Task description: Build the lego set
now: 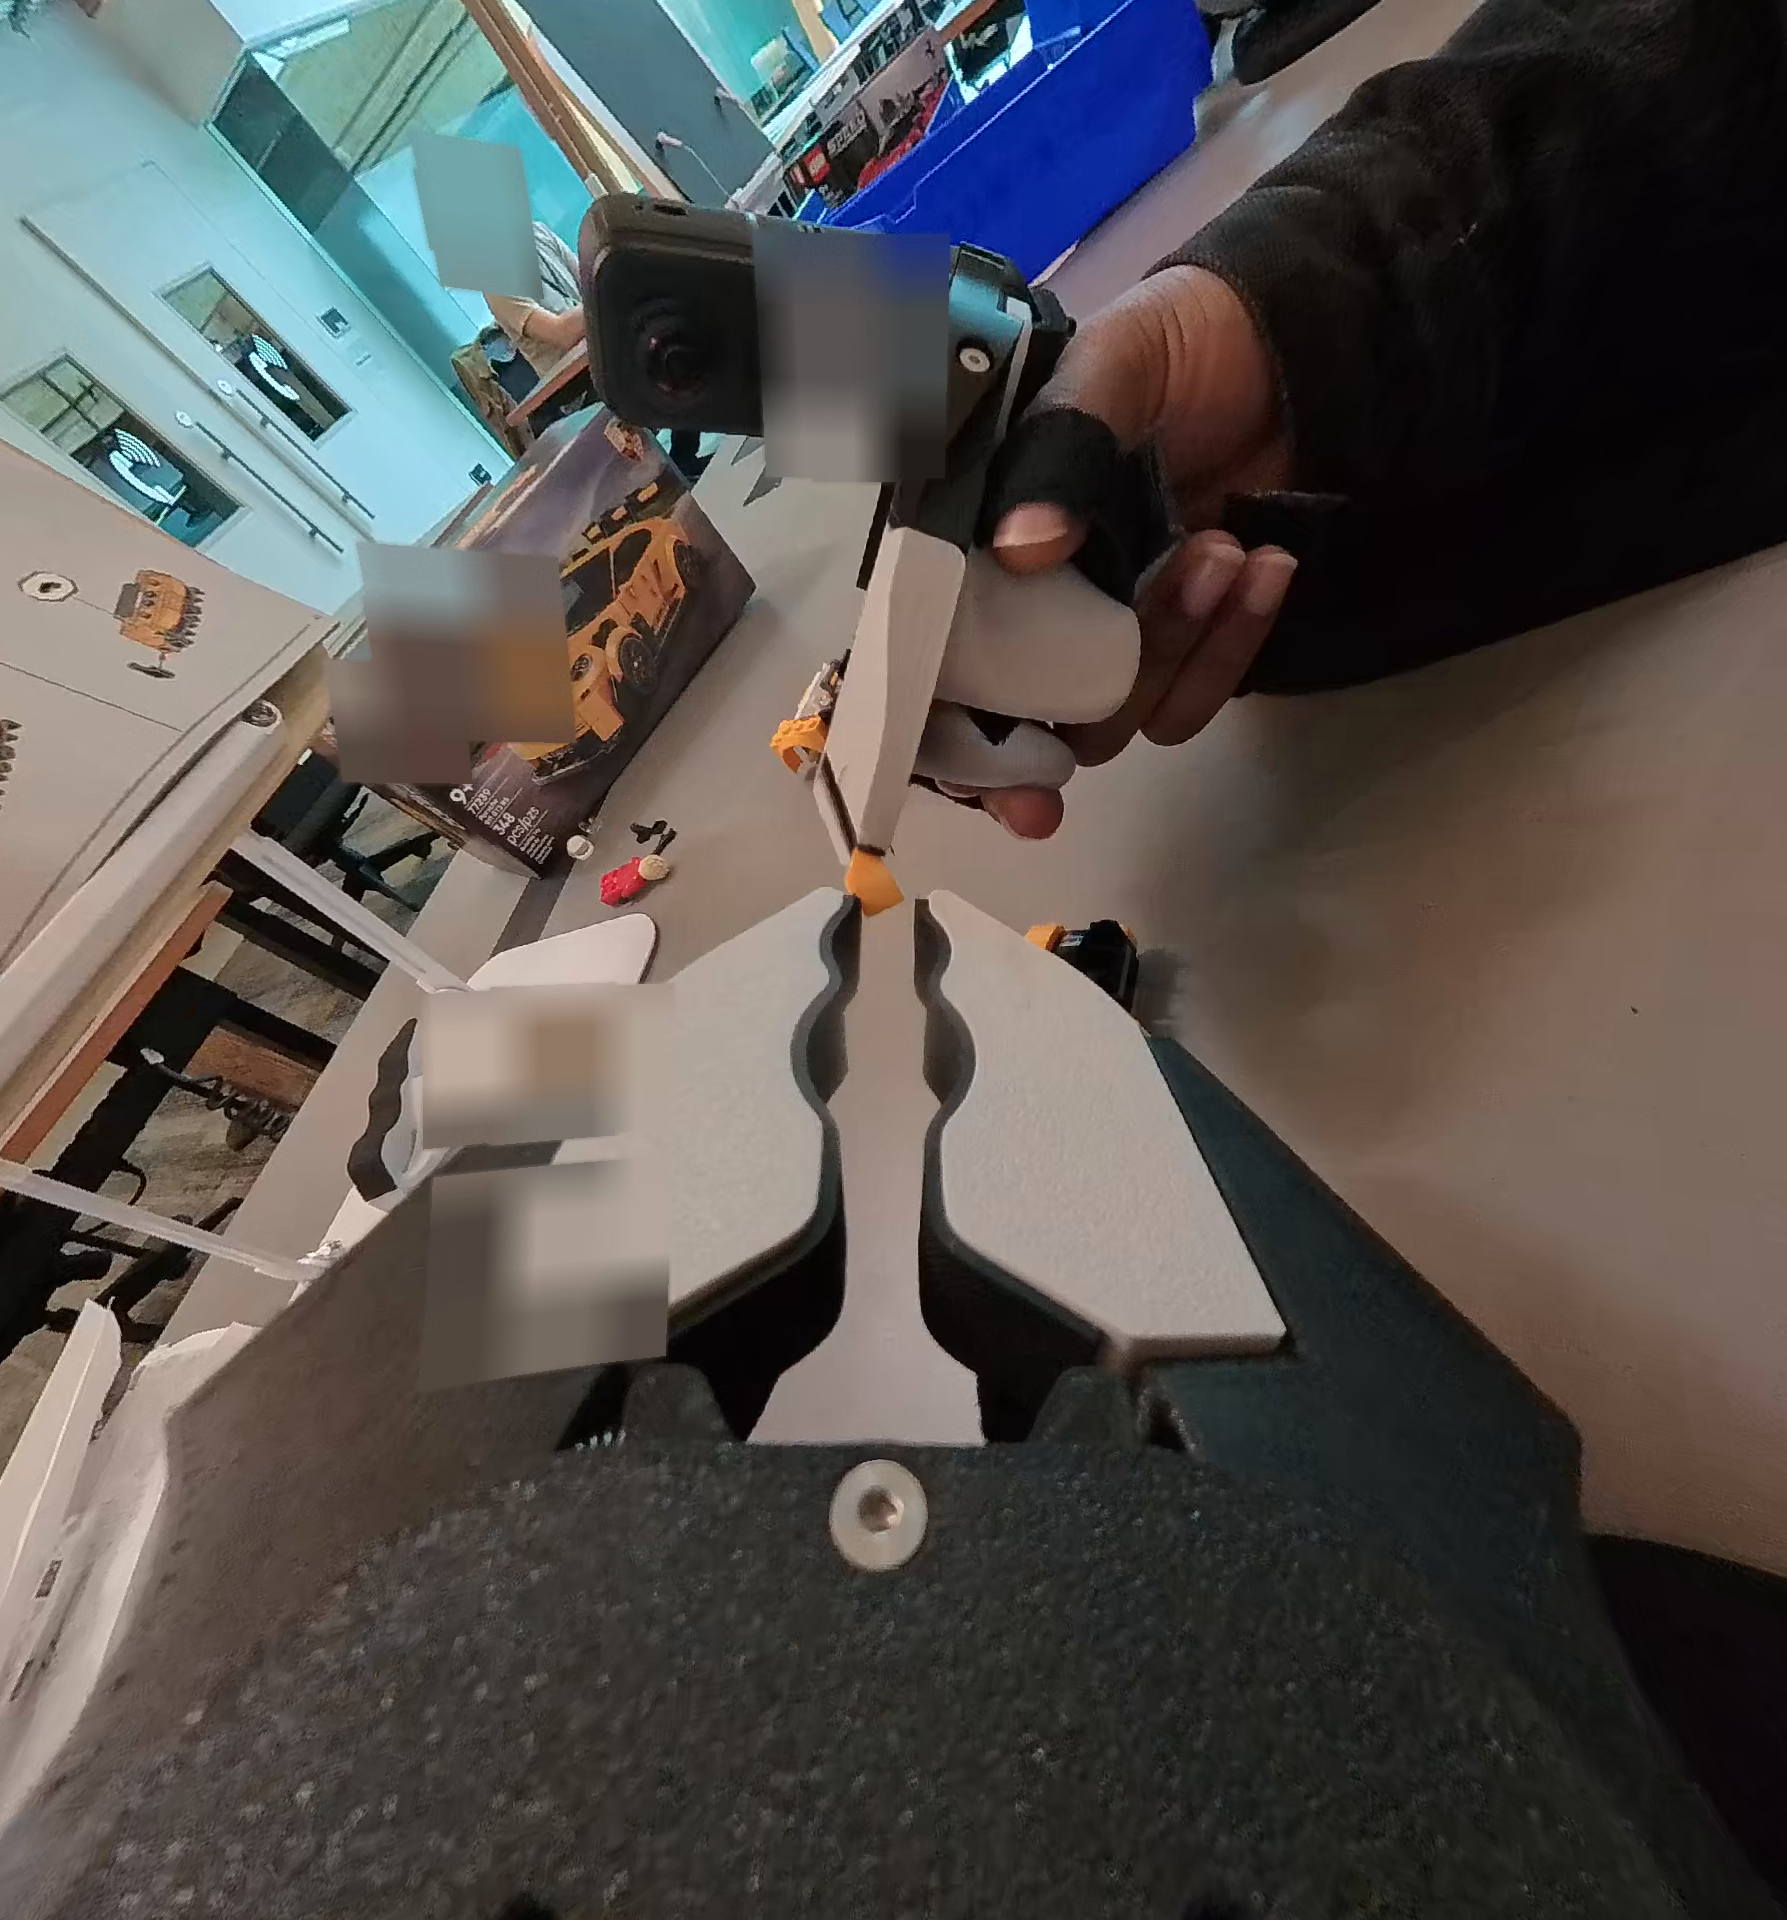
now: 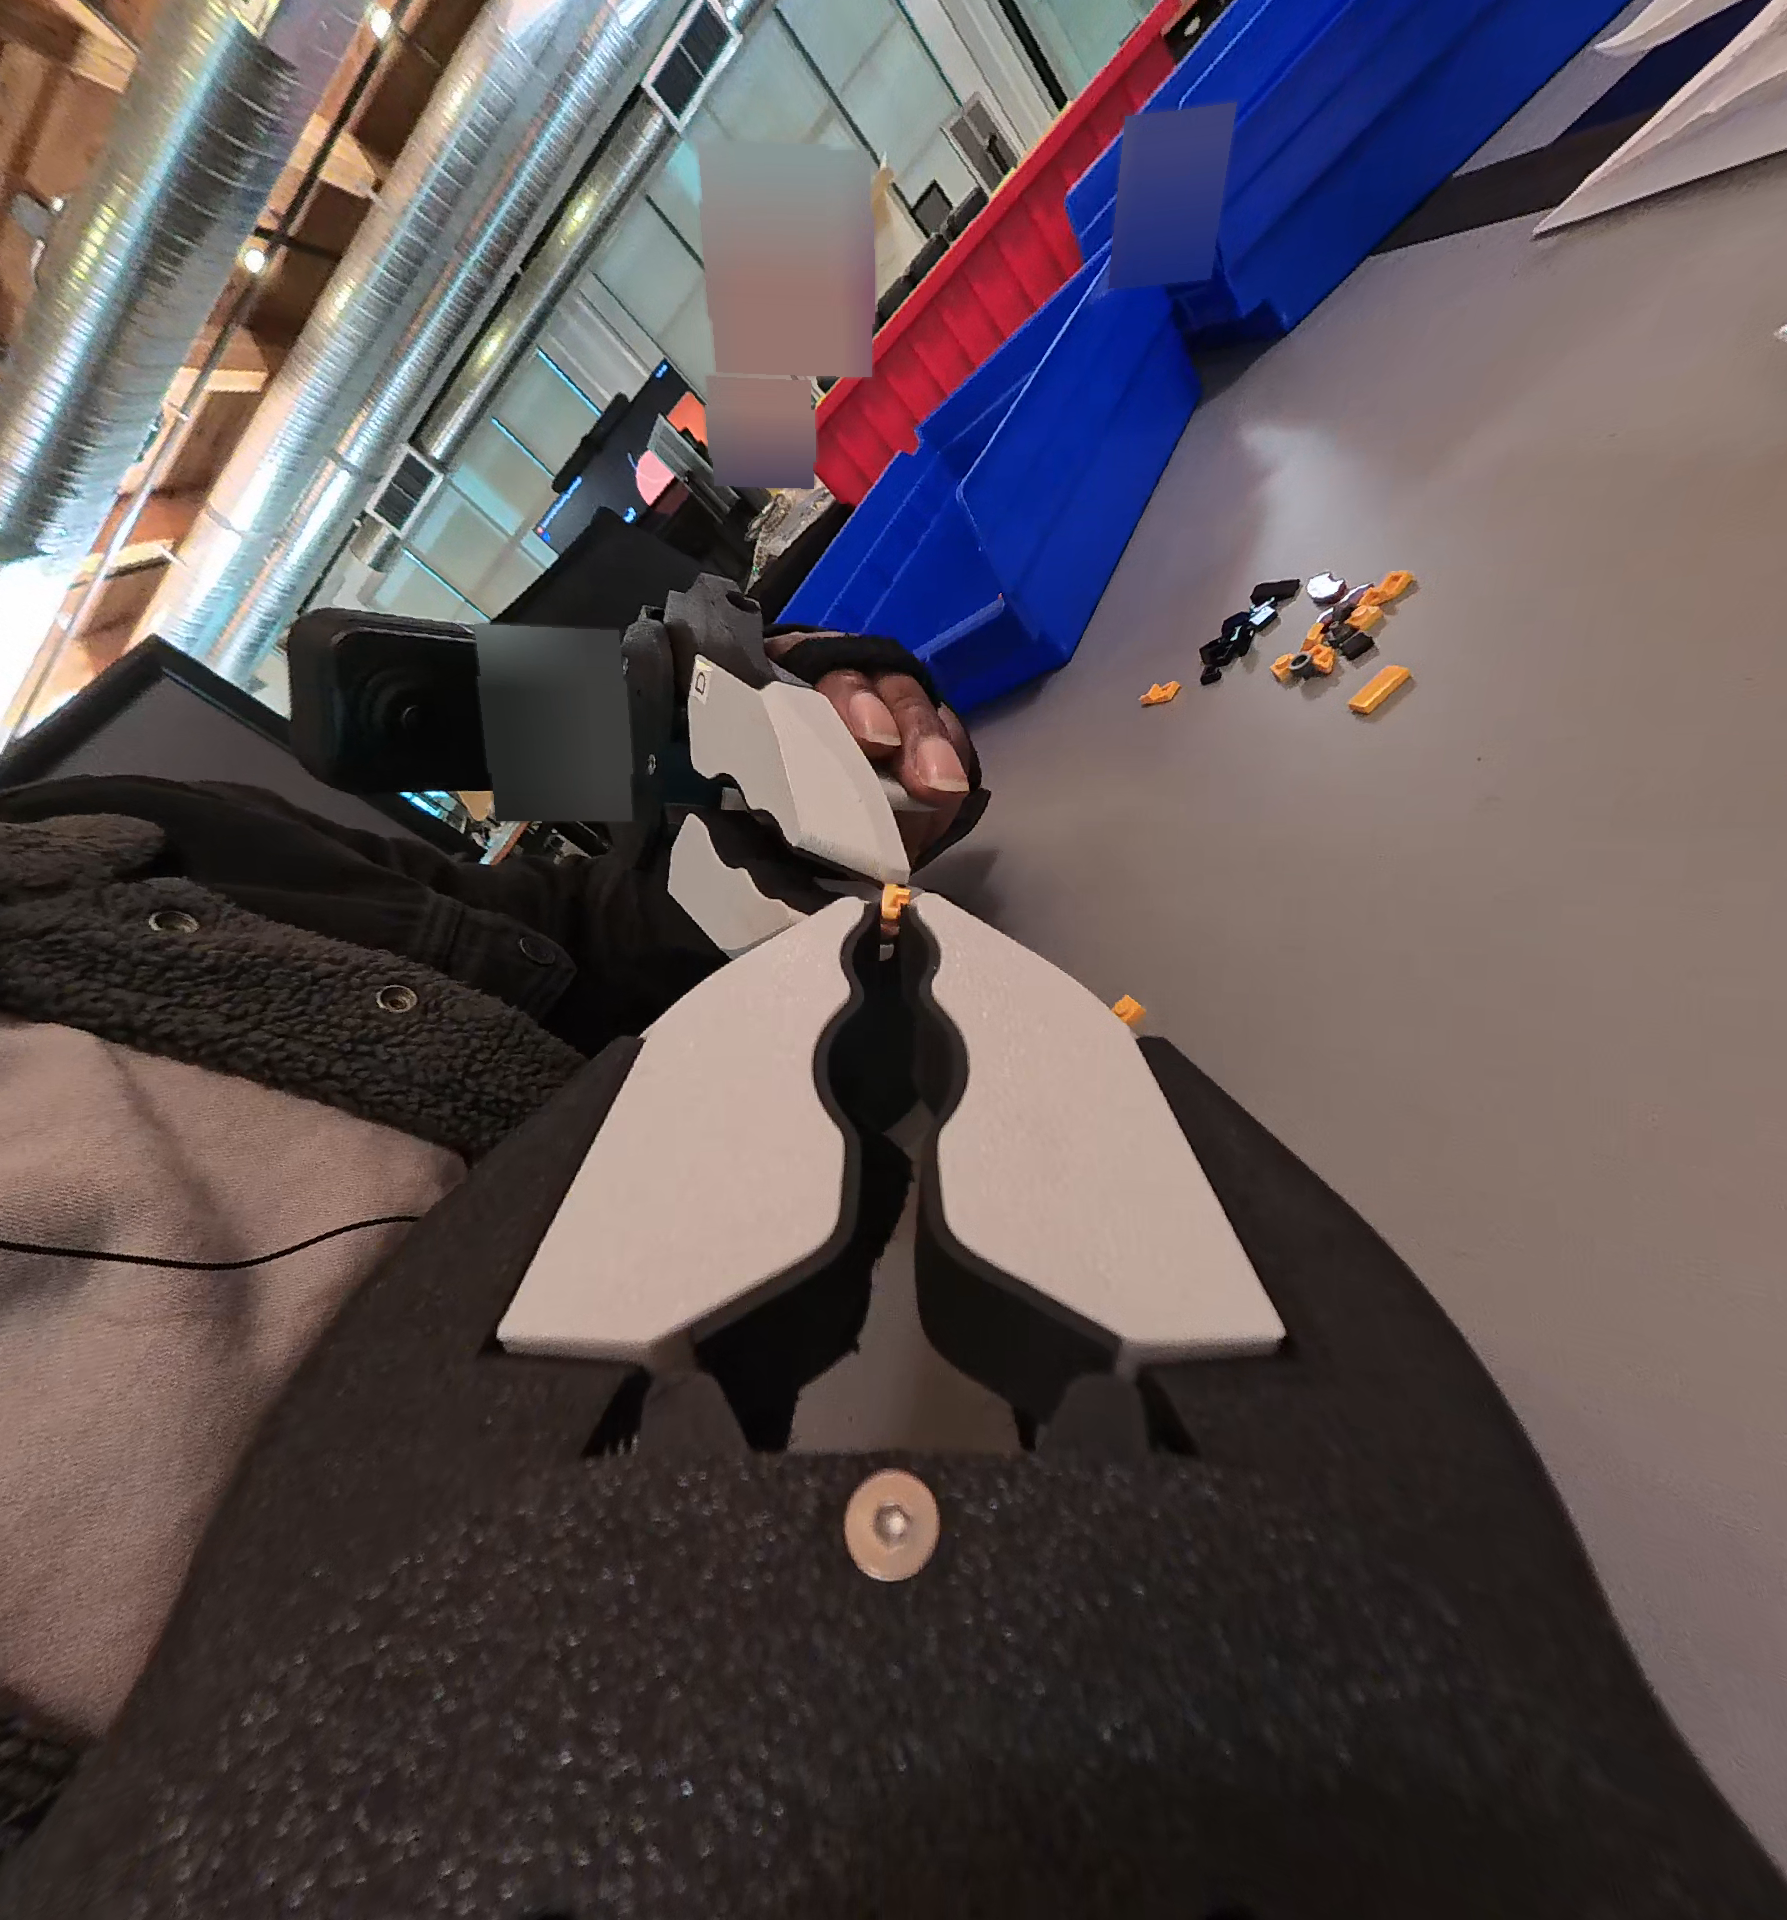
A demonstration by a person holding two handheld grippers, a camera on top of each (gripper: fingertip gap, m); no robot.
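Inspector: What surrounds the work?

Operator: I see one lego box (image 1: 598, 634), a red minifigure (image 1: 631, 876), a black-and-orange sub-assembly (image 1: 1095, 951), and loose pieces (image 2: 1304, 639) scattered well apart on the grey table (image 2: 1491, 1039). Blue bins (image 2: 1024, 488) stand behind.

Inspector: Tools?

Operator: My right gripper (image 2: 889, 914) pinches one small orange piece (image 1: 871, 883) above the table. My left gripper (image 1: 881, 909) stands slightly spread, tips just beside that piece.
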